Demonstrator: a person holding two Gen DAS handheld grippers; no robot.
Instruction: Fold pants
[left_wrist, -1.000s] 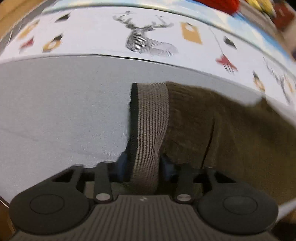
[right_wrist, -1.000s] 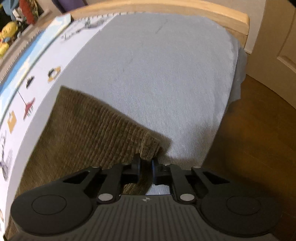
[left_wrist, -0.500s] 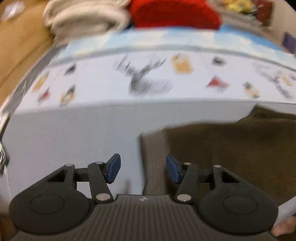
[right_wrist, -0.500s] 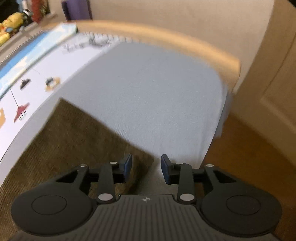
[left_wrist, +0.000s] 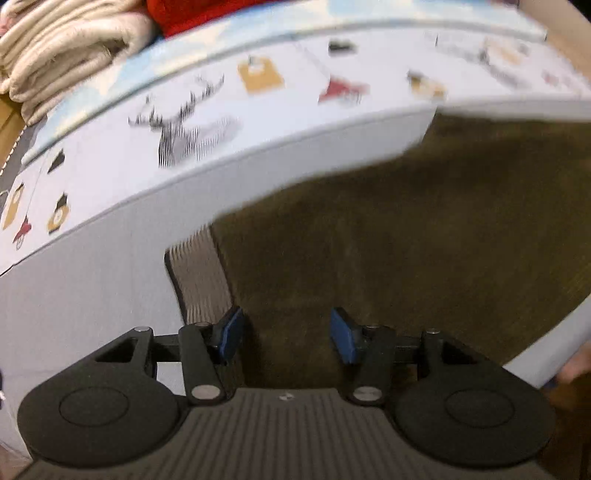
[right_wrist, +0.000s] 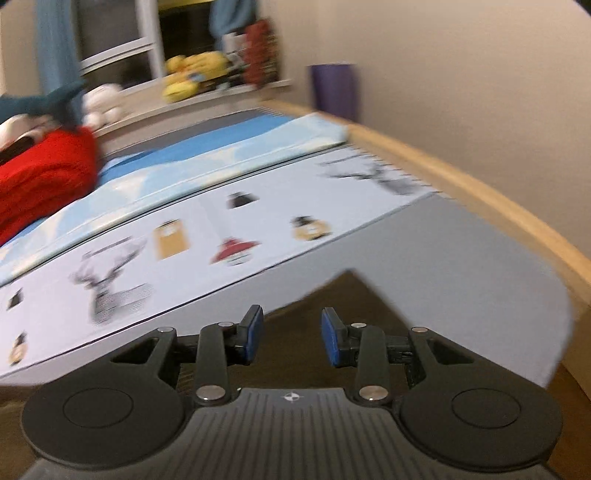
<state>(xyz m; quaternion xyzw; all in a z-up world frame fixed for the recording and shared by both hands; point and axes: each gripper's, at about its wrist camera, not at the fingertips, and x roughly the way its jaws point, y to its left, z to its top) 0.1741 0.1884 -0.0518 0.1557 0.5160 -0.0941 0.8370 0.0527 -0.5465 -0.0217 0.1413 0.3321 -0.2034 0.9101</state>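
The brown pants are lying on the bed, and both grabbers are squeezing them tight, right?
Not quite. The brown pants do lie on the bed, but neither grabber is squeezing them. In the left wrist view the left gripper has its blue pads apart with nothing pinched, and the right wrist view shows the right gripper open the same way.

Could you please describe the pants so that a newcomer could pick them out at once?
On the grey sheet in front of the reindeer-print cover lie the pants, flat and brown-olive. They alone are ribbed corduroy with a striped grey waistband.
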